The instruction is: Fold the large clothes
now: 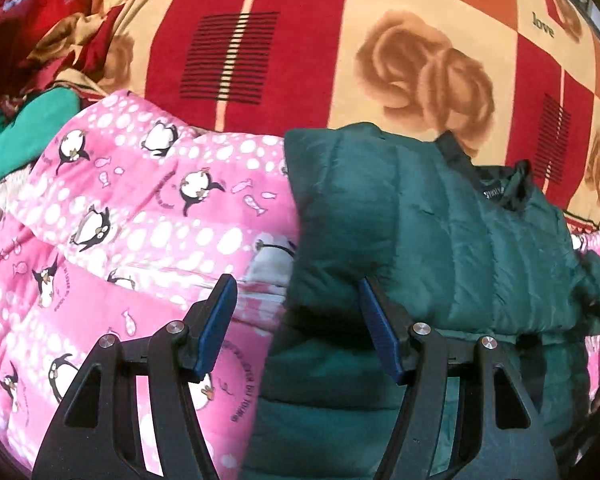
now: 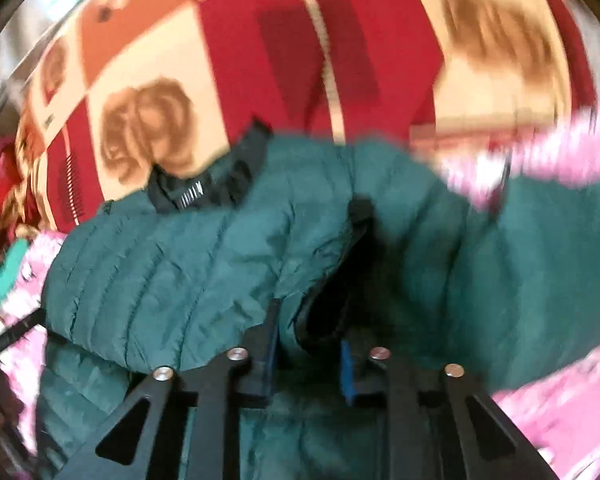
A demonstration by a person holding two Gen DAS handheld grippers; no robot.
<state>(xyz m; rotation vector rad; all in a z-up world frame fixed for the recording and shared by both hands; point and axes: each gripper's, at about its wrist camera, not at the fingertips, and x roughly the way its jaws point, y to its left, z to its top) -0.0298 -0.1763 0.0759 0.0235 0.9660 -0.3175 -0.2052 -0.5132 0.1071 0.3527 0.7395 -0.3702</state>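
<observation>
- Left wrist view: the left tongs (image 1: pixel 296 320) stand wide open with nothing between the blue pads. One finger is over the pink quilt (image 1: pixel 112 232), the other against the edge of the green jacket (image 1: pixel 440 240).
- The jacket is a quilted puffer. It lies partly folded on the pink quilt, which is spread over a red and cream blanket (image 1: pixel 320 40). Its black collar (image 1: pixel 496 188) points away from the camera, toward the blanket.
- Right wrist view: this picture is blurred by motion. The right tongs (image 2: pixel 308 344) are narrowed around a fold of the jacket (image 2: pixel 160 264) near its dark lining (image 2: pixel 340 304); I judge that they have hold of that fold, though the blur keeps the contact from being clear.
- Handling, as a judgement: the jacket looks light, soft and springy, with a smooth shell that may slip between the pads. The padded panels will likely puff back up after being pressed flat.
- Where to take hold, as a judgement: a seam, the hem or the collar band should give firmer purchase than the middle of a puffed panel, where the pads might catch only the outer shell.
- A risk: the open left tongs could catch the quilt along with the jacket edge.
</observation>
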